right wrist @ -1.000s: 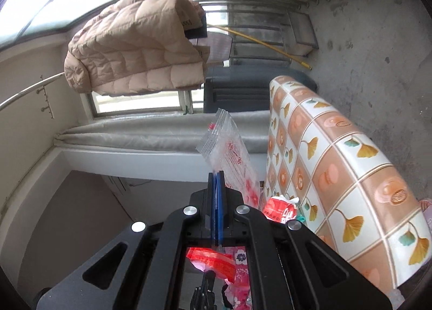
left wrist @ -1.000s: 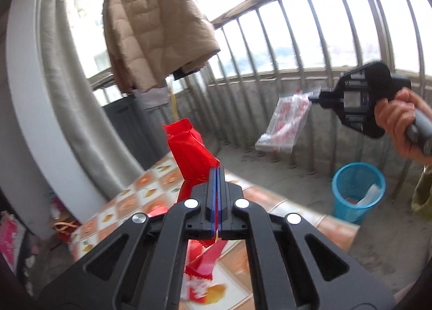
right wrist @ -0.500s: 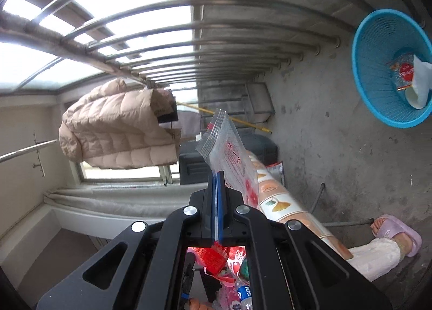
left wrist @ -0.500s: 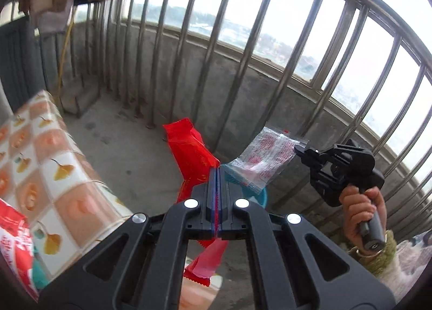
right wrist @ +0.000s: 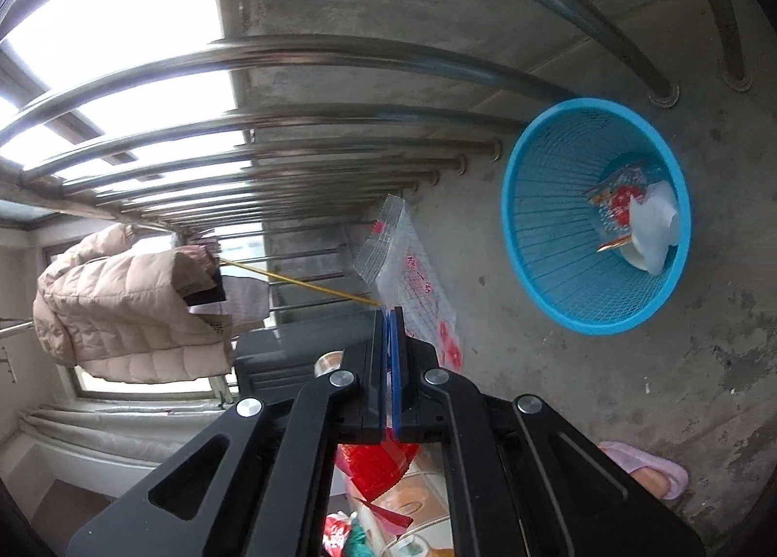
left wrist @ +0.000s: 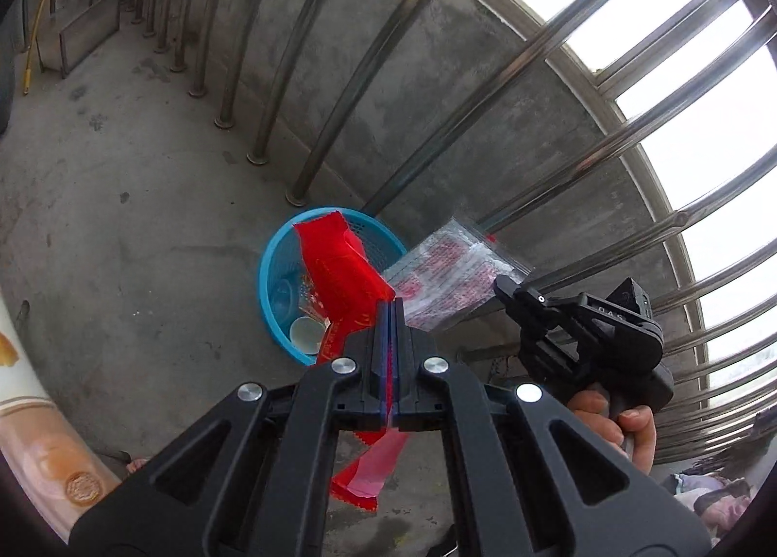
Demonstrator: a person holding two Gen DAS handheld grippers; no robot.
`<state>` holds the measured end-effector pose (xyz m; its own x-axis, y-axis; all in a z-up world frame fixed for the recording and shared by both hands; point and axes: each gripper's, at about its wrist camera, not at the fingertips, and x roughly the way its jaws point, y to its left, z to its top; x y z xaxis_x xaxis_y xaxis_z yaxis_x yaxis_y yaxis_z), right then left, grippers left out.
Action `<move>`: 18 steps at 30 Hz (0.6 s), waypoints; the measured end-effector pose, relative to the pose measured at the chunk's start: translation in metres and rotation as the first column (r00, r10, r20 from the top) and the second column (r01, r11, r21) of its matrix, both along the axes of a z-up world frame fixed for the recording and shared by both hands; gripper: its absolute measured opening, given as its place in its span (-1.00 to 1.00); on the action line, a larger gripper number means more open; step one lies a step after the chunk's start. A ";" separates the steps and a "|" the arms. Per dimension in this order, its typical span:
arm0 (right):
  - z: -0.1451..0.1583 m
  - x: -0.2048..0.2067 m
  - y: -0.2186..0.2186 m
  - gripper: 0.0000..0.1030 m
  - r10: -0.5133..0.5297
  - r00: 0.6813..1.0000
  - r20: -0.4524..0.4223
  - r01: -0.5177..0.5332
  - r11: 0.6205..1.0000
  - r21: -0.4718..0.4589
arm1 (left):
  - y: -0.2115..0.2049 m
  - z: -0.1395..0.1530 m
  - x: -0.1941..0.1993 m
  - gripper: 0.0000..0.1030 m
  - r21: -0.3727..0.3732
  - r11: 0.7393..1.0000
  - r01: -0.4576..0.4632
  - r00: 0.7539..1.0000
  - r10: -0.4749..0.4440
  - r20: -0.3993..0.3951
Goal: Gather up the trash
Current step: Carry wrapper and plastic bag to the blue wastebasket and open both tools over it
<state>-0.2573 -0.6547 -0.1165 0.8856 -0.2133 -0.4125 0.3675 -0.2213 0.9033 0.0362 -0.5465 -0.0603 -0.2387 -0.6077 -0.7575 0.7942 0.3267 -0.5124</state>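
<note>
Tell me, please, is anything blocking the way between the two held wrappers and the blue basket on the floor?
Nothing visible does. The red wrapper and the clear bag hang above bare concrete, and the blue basket stands open-topped, with only a few scraps inside.

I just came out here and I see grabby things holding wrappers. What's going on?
A person is tidying up trash with a gripper in each hand. The left gripper is shut on a red wrapper, and the right gripper is shut on a clear plastic bag with red print. Both are held out near a blue basket that stands on the concrete floor by the metal railing. It already has some wrappers and a white scrap inside. Nothing has been let go yet.
</note>
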 end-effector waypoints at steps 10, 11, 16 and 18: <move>-0.079 0.002 -0.041 -0.45 0.001 0.983 -0.184 0.014 0.997 0.081 | -0.081 -0.061 -0.016 -0.14 0.076 0.997 0.017 0.999 -0.014 -0.039; -0.086 0.002 -0.043 -0.23 0.004 0.979 -0.206 0.015 0.996 0.092 | -0.082 -0.065 -0.017 -0.14 0.086 0.996 0.015 0.999 -0.012 -0.032; -0.099 0.001 -0.043 0.03 0.003 0.969 -0.248 0.023 0.995 0.101 | -0.079 -0.062 -0.018 -0.09 0.070 0.997 0.020 1.000 -0.018 -0.022; -0.098 0.001 -0.043 0.10 -0.001 0.968 -0.252 0.024 0.996 0.086 | -0.073 -0.055 -0.016 -0.04 0.051 0.999 0.008 1.000 -0.008 -0.008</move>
